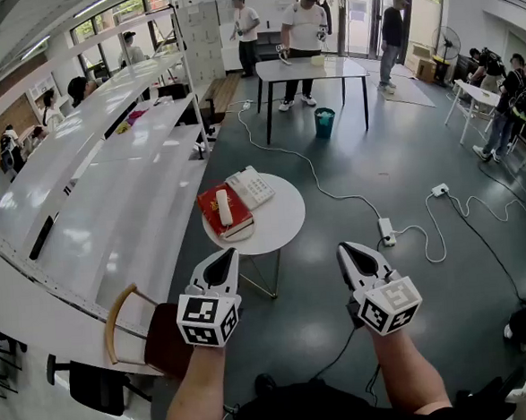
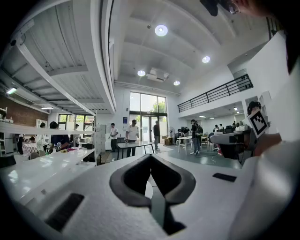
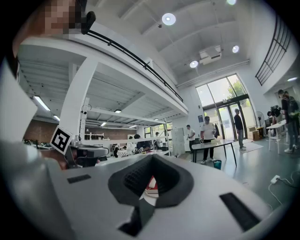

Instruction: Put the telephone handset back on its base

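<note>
A round white table (image 1: 278,226) stands ahead of me. On it lies a red book (image 1: 237,217) with the white handset (image 1: 224,207) resting lengthwise on top. The telephone base (image 1: 250,188) sits just behind, to the right of the book. My left gripper (image 1: 225,256) hovers short of the table's near edge, jaws shut and empty. My right gripper (image 1: 347,249) is level with it, off to the right of the table, its jaws also together with nothing between them. In the right gripper view the red book (image 3: 151,184) shows through the hollow of the shut jaws.
A wooden chair (image 1: 127,324) stands close on my left, beside long white shelving (image 1: 109,197). A power strip (image 1: 386,231) and cables trail over the floor to the right. Farther back are a dark table (image 1: 311,67), a teal bin (image 1: 325,122) and several people.
</note>
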Demonstrator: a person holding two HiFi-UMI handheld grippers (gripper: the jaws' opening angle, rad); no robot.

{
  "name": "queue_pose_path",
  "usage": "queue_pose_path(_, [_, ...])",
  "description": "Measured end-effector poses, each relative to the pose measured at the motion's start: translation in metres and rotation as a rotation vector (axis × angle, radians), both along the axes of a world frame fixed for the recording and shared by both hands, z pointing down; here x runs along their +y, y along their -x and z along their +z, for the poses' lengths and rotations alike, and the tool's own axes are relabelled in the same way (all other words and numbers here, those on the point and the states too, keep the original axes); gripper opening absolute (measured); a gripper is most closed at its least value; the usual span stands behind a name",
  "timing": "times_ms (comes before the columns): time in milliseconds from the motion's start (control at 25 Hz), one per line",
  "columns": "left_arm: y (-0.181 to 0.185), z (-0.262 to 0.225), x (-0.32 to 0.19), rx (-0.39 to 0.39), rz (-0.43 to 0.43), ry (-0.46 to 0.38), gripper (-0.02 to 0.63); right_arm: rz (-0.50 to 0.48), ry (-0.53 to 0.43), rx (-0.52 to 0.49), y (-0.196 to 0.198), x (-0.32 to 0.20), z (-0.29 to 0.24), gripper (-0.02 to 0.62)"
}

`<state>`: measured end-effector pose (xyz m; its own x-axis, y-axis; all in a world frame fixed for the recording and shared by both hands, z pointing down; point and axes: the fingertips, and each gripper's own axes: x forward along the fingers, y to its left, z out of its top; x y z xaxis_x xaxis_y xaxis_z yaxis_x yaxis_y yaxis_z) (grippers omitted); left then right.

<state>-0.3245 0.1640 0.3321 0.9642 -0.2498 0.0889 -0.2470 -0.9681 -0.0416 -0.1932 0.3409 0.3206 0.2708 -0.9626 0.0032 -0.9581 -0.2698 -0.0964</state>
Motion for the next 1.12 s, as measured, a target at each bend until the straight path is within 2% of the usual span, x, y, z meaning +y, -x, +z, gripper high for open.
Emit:
queue_pose_path(440, [0.001, 0.006, 0.011, -0.021, -0.016, 0.017, 0.003, -0.016, -0.003, -0.016, -0.004, 0.013, 0.004, 0.002])
queue_pose_path(800, [-0.007, 0.006, 0.038, -0.004, -0.043, 0.023, 0.003, -0.043, -0.052, -0.056, -0.018, 0.045, 0.003, 0.003])
queue_pose_path(1120, [-0.010, 0.021, 0.063, 0.001, -0.068, 0.047, 0.003, -0.045, -0.057, -0.068, -0.033, 0.072, 0.011, 0.005])
